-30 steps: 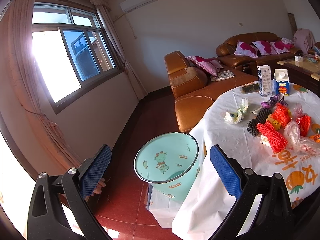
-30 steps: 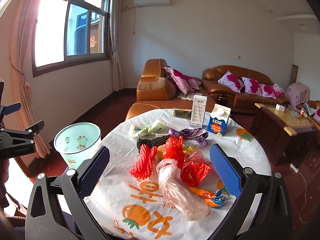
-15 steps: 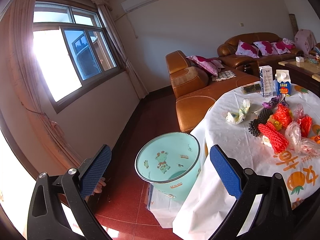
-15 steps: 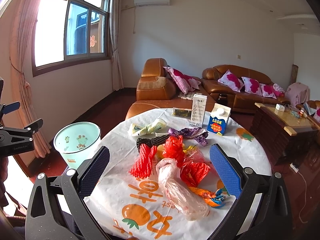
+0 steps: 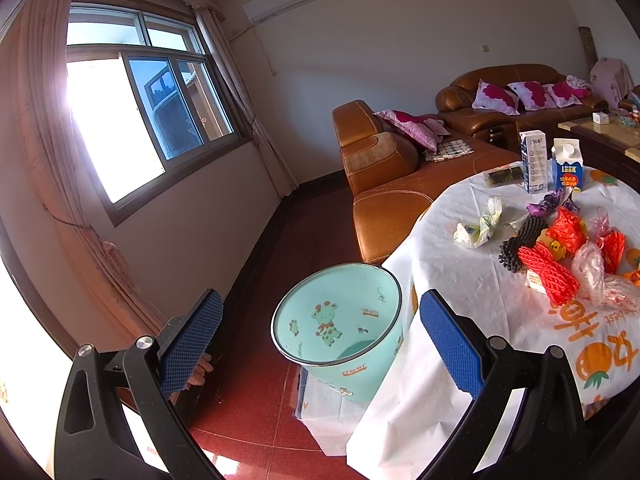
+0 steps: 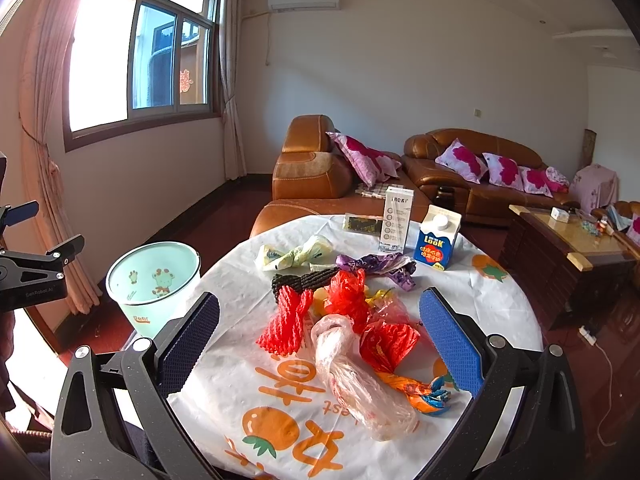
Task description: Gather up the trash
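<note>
trash [image 6: 344,332] lies on table [image 6: 460,280]; bin [image 5: 340,332] holds none.

Sunlit window [image 6: 140,60], brown leather sofa [image 6: 472,168], cream walls [image 6: 400,72], red floor [image 5: 256,400].

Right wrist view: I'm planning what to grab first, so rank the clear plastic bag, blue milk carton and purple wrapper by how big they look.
1. Clear plastic bag, nearest the camera, which inflates it.
2. and 3. Purple wrapper and blue milk carton look alike; no ranking.
</note>
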